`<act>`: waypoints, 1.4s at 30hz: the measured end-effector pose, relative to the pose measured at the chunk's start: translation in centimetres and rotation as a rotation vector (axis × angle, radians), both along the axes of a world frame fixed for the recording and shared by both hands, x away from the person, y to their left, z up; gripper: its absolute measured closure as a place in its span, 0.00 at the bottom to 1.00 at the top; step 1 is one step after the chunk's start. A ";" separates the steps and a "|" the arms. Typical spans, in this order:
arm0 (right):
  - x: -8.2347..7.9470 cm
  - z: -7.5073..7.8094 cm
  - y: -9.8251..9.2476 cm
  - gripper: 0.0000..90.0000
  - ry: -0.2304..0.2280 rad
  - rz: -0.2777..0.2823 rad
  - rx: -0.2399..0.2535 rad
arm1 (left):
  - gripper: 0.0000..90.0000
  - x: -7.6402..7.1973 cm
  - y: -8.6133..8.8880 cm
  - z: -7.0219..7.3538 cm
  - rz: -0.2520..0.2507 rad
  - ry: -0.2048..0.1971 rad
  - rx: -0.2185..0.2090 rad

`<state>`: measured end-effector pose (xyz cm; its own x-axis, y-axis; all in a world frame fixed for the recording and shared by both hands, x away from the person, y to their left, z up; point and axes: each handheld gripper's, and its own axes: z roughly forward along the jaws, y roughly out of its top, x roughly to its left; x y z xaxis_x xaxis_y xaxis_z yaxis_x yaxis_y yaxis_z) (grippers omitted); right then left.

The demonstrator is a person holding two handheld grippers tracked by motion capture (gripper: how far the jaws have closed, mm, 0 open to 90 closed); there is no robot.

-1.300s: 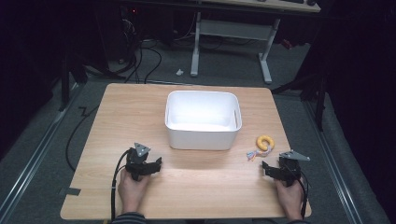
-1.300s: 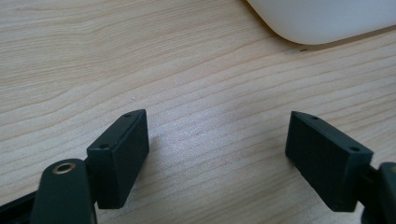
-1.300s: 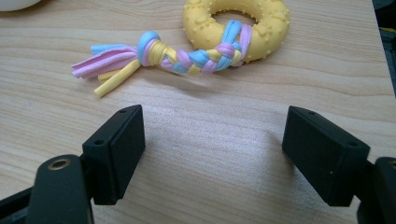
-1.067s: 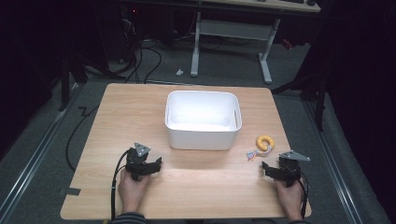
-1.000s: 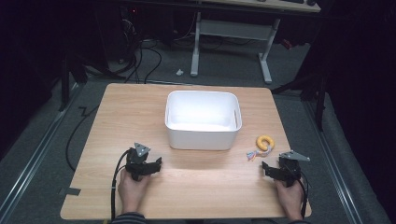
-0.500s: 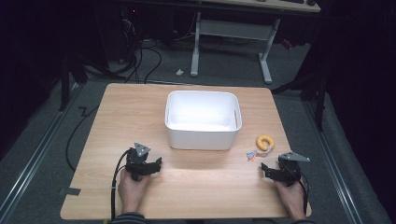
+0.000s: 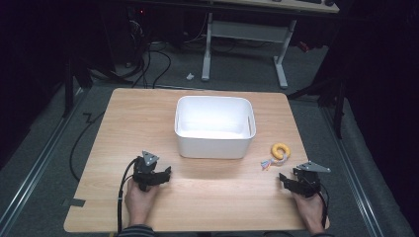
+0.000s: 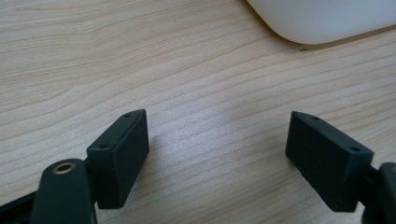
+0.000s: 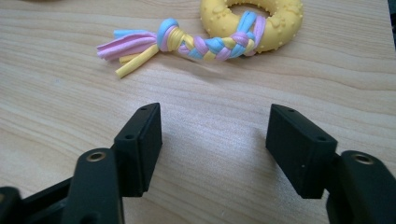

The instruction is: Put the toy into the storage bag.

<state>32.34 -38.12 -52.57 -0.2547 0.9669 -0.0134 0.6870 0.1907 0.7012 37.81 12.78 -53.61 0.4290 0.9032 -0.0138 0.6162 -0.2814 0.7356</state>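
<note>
The right gripper (image 7: 291, 180), at the lower right of the high view, rests low over the light wooden table (image 7: 123, 123) with its black jaws part open and nothing between them; they have just been closing from a wider spread, over bare wood. In the right gripper view (image 9: 212, 149) it points straight at the yellow knobbly rubber ring with a braided pastel rope tail (image 9: 219, 32), which lies flat near the top of that frame, just beyond the jaws and apart from them; in the high view the toy (image 7: 277, 153) sits right of centre, beside the tub. That aim suggests the jaws are being sized for the toy ahead of a reach. The left gripper (image 7: 157, 174), at the lower left, has its jaws spread wide over bare table (image 8: 217, 154), holding nothing, seemingly parked while the other hand works. The white rounded plastic tub (image 7: 215, 126) stands empty at the table's centre, a likely place for the toy.
</note>
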 end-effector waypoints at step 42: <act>0.8 5.2 -1.7 0.55 -0.008 0.022 0.083 | 0.24 0.0 0.0 0.0 0.000 0.000 0.000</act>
<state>33.11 -39.79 -47.39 -0.2762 0.9589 0.0647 0.6777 0.1466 0.7205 37.81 12.78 -53.61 0.4290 0.9032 -0.0136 0.6159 -0.2815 0.7359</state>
